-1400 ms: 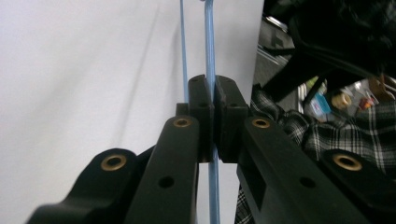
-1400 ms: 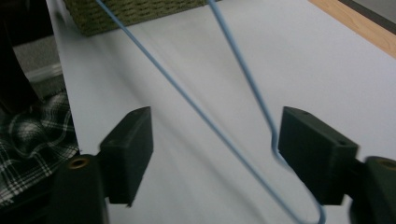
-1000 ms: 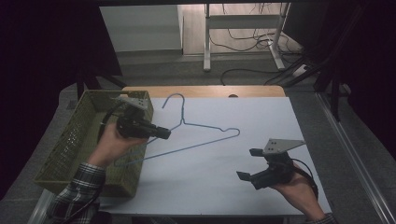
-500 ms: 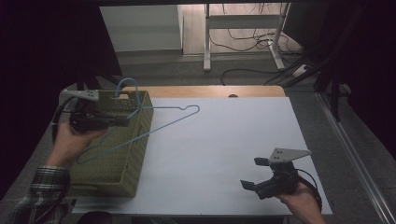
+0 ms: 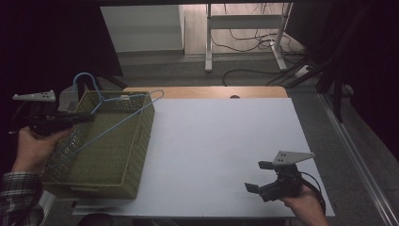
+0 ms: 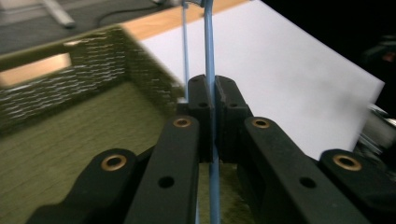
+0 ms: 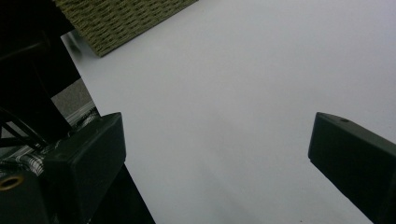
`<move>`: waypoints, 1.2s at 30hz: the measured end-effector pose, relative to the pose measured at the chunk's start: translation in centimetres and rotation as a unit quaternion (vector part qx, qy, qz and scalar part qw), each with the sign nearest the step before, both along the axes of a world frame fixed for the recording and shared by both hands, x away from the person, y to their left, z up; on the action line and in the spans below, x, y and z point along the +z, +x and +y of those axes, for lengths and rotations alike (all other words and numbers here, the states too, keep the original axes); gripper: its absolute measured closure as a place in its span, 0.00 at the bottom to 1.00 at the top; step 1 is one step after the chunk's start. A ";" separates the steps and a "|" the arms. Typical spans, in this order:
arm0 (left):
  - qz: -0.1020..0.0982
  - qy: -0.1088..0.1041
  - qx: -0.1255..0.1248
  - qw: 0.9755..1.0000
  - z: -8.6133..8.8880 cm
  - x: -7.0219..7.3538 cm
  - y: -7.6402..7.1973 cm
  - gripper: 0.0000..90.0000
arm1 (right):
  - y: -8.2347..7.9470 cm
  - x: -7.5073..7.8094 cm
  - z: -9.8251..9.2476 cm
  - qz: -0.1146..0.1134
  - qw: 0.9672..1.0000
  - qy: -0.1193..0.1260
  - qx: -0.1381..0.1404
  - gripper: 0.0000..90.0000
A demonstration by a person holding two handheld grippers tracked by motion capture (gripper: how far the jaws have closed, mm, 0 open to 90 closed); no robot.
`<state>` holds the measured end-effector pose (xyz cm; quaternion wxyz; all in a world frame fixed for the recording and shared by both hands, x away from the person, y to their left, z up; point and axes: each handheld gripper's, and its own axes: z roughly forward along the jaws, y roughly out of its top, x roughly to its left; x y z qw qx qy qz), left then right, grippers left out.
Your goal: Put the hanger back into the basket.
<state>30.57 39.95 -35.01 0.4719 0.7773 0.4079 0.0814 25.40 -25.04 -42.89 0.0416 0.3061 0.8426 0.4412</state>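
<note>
A light blue wire hanger (image 5: 123, 116) hangs slanted over the olive woven basket (image 5: 134, 155) at the table's left, its hook (image 5: 83, 78) sticking up past the basket's far left corner. My left gripper (image 5: 87, 117) is shut on the hanger's wire above the basket. In the left gripper view the blue wire (image 6: 208, 51) runs up from between the closed jaws, with the basket's floor (image 6: 56, 149) below. My right gripper (image 5: 258, 177) is open above the white tabletop (image 5: 221, 141) near the front right, nothing between its fingers (image 7: 88, 158).
The basket's corner (image 7: 121, 18) appears at the top of the right gripper view. A wooden strip (image 5: 211, 92) borders the table's far edge. Beyond it stand a desk frame (image 5: 244, 37) and floor cables (image 5: 254, 70). The table's right edge drops to grey floor (image 5: 348, 155).
My left gripper has carried the hanger from the middle of the table leftward to above the basket. The right gripper has drifted slightly toward the front right, still open.
</note>
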 end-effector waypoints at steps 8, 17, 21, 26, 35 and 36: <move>-0.010 -0.018 0.062 0.998 3.0 -2.2 -0.4 0.97 | 0.1 -0.2 -0.2 0.004 1.000 -0.002 0.000 0.04; 0.000 -0.003 0.082 0.997 3.2 -5.0 0.1 0.97 | 0.1 -0.6 -0.1 0.010 1.000 -0.010 0.004 0.05; 0.003 0.001 0.083 0.997 2.7 -6.3 0.6 0.97 | 0.1 -0.7 -0.1 0.011 1.000 -0.011 0.007 0.05; 0.002 0.001 0.089 0.996 2.6 -7.9 0.8 0.97 | 0.2 -0.9 -0.1 0.014 1.000 -0.016 0.008 0.05; 0.019 0.037 0.096 0.995 2.6 -9.8 0.8 0.97 | 0.2 -1.3 0.1 0.020 0.999 -0.023 0.013 0.05; 0.020 0.046 0.094 0.994 2.4 -9.9 0.9 0.97 | 0.2 -1.3 0.2 0.021 0.999 -0.024 0.014 0.05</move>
